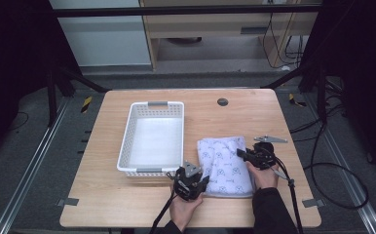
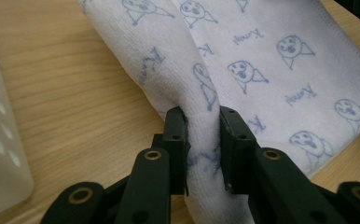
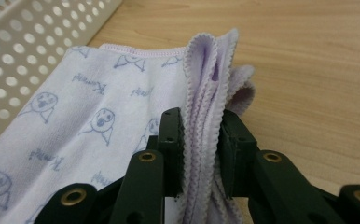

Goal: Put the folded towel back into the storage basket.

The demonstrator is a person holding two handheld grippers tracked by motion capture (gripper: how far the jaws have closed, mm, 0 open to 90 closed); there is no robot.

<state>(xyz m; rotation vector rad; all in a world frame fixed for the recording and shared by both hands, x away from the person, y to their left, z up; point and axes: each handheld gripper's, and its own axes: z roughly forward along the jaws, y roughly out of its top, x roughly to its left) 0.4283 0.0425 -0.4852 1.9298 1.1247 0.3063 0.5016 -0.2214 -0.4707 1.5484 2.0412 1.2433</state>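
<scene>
Wooden table [image 1: 127, 200]: white basket [image 1: 152, 139], seemingly empty, beside folded towel [image 1: 225, 165]; left gripper [image 1: 196, 184], right gripper [image 1: 244, 155] both clamp towel edges.

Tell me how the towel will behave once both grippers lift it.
The towel is probably floppy: it bunches between the left gripper's jaws. Its stacked edges in the right gripper may slip apart. It looks thin, so likely light, sagging between the grips.

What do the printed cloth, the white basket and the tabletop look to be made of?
Cloth: soft woven fabric, likely cotton or microfibre; fuzzy nap, stitched scalloped edges, folds limply between each tool's jaws. Basket: apparently moulded plastic, smooth, slightly glossy, with perforated walls. Tabletop: pale wood grain, matte, possibly laminate rather than solid wood.
</scene>
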